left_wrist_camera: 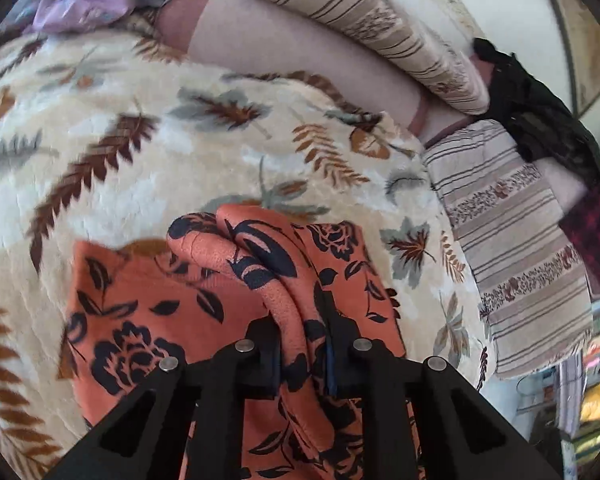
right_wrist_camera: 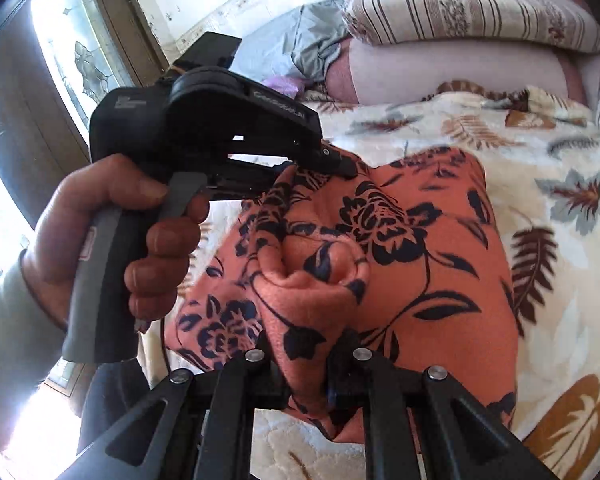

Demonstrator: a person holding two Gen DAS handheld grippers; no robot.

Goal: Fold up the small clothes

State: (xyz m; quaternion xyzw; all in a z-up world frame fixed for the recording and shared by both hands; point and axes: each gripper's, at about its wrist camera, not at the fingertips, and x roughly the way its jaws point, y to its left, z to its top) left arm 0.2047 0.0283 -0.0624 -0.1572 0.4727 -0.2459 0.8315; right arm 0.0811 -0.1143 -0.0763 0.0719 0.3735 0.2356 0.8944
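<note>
While both tools are pinching the orange floral garment [right_wrist_camera: 432, 248], we are mid-fold.
Left tool [left_wrist_camera: 300, 344] and right tool [right_wrist_camera: 306, 364] are clamping bunched edges over the blanket [left_wrist_camera: 180, 148]; next calls for carrying them across together.

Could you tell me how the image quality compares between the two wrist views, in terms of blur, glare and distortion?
Left wrist view: motion blur smears the leaf-print blanket at left; the orange floral garment near the gripper stays sharp; fisheye bends the striped cushions. Right wrist view: the window at left is blown out, leaving the hand backlit; strong barrel curvature towards the edges.
</note>
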